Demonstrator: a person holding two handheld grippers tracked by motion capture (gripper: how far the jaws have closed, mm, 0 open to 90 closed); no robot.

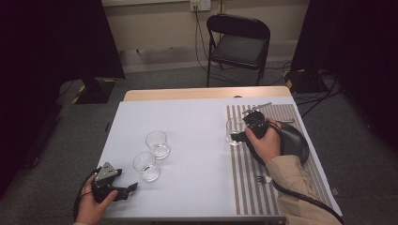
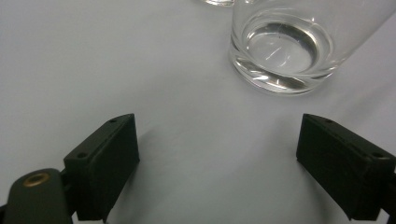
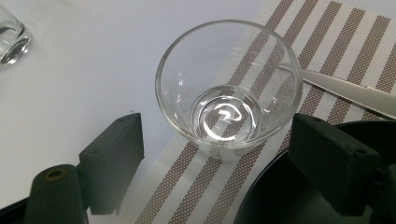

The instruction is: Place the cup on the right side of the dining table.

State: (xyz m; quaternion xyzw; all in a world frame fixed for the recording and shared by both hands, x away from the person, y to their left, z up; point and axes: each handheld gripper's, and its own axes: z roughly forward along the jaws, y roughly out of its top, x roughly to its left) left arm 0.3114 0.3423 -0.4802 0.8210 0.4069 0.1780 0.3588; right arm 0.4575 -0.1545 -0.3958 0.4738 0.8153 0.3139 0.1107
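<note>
Grey carpet, dark curtains and a black folding chair [image 1: 239,44] lie beyond your tabletop [image 1: 187,117], which is covered in white with a striped placemat [image 1: 244,187] under your right arm. Your right hand-held gripper [image 3: 217,163] hovers with its jaws spread wide, and a clear empty glass [image 3: 229,88] stands just ahead of them and between their lines, not touched by either jaw; the glass sits on the left edge of the placemat, half over the stripes. Close by the right jaw lies the rim of a black plate [image 3: 275,196], and beyond that jaw a pale piece of cutlery [image 3: 345,88] lies across the stripes. A fork [image 1: 264,179] lies on the placemat beside your right sleeve. Your left hand-held gripper [image 2: 217,172] is also wide open and holds nothing, resting low near the tabletop's near corner; a second empty glass [image 2: 299,46] stands ahead of it, nearer its right jaw and clear of both. A third glass [image 1: 157,144] stands just beyond that one.
</note>
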